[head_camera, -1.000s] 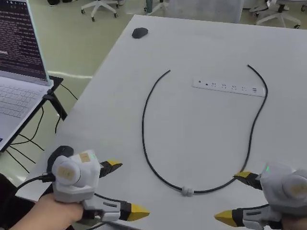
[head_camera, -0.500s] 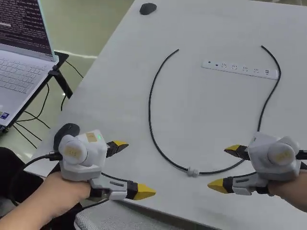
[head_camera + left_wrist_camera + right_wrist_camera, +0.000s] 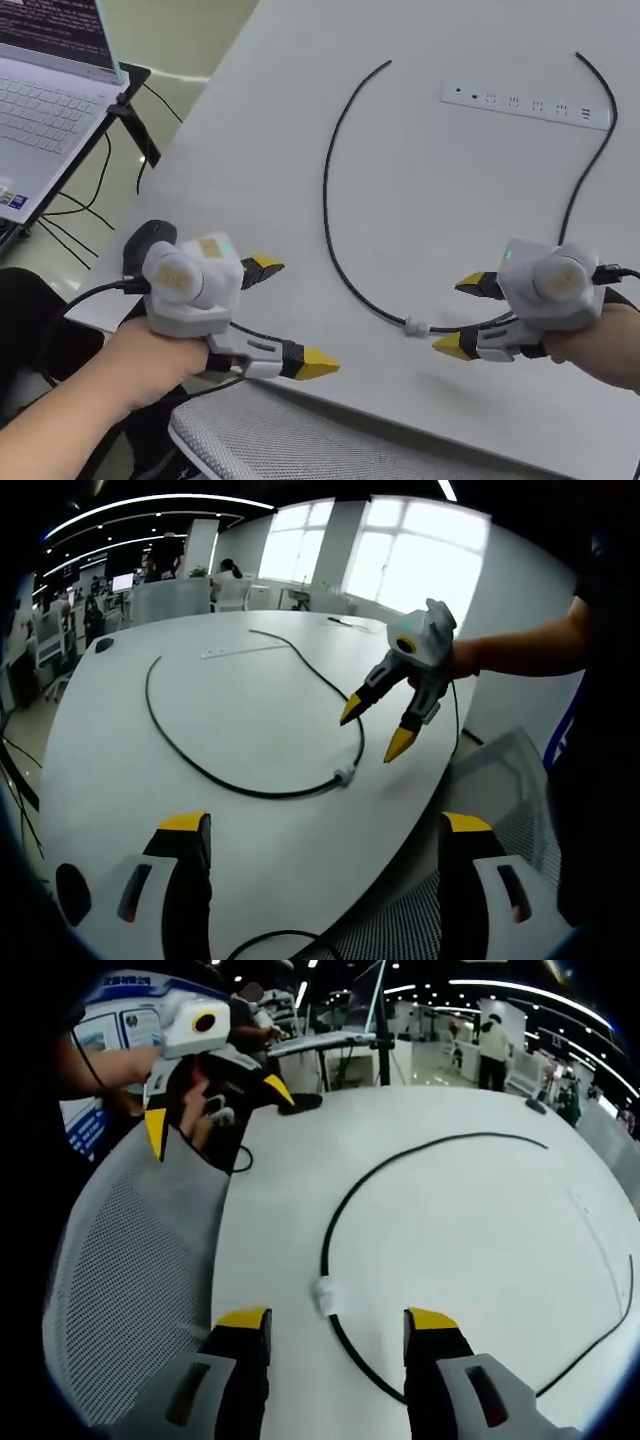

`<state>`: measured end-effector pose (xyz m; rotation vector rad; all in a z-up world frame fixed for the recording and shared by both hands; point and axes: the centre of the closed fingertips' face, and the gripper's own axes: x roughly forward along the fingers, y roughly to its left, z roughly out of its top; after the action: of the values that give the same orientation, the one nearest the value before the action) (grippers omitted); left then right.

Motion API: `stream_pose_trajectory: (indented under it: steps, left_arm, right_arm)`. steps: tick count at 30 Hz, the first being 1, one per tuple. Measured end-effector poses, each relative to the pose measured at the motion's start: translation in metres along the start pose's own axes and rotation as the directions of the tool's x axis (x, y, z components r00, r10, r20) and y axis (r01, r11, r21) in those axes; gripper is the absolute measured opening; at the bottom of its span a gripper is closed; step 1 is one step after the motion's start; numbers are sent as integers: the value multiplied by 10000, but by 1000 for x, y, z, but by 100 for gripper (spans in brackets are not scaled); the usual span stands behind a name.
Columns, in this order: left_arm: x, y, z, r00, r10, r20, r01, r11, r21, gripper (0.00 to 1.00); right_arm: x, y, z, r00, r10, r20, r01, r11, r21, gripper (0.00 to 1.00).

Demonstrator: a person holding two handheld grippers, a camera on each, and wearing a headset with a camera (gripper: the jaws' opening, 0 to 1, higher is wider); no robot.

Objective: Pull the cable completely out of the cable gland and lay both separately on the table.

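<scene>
Way off to the left of the cable gland point(image 3: 415, 325) sits a laptop point(image 3: 45, 110). Its screen is full of text lines, too small for me to read. Closer in, still left of the gland, my left gripper point(image 3: 300, 315) hangs over the table point(image 3: 430, 200) edge with its jaws spread wide and nothing in them. The black cable point(image 3: 330, 200) lies in a big U on the table, and the gland is threaded on it at the bottom of that U, near the front edge. Just right of the gland is my right gripper point(image 3: 455, 315), also wide open and empty, with the gland just ahead of its tips in the right gripper view. Up and right of the gland is a white power strip point(image 3: 525, 105), markings too small to read. Compared with half a second ago, the right gripper has crept closer to the gland, and cable and gland look unmoved.
</scene>
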<state>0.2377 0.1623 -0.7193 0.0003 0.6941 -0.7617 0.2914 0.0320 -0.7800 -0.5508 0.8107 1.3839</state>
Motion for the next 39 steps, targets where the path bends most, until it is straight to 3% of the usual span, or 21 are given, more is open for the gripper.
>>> stream_pose_trajectory:
  steps: [5,11,16,26,33,39]
  left_arm:
    - [2,-1,-7,9989,-76,-464,88,9997,243,92]
    - [0,-2,-3,9987,-131,-492,143,9996,225,91]
    - [0,0,-7,9978,-184,-638,202,9994,273,89]
    - [0,-1,-10,9943,-153,-1052,216,9980,591,89]
    - [1,4,-11,9925,-77,-1223,169,9970,749,88]
    - [3,2,-14,9910,-161,-1331,270,9963,811,87]
  right_arm:
    - [11,7,-1,9991,271,-315,-282,9990,-360,44]
    - [18,8,0,9982,453,-403,-473,9976,-502,34]
    - [28,3,-9,9956,669,-656,-705,9960,-549,25]
    - [33,2,-9,9926,832,-880,-895,9936,-693,21]
    - [36,7,-12,9872,1195,-1060,-1278,9890,-751,14]
    - [39,10,-13,9820,1506,-1143,-1597,9843,-752,9]
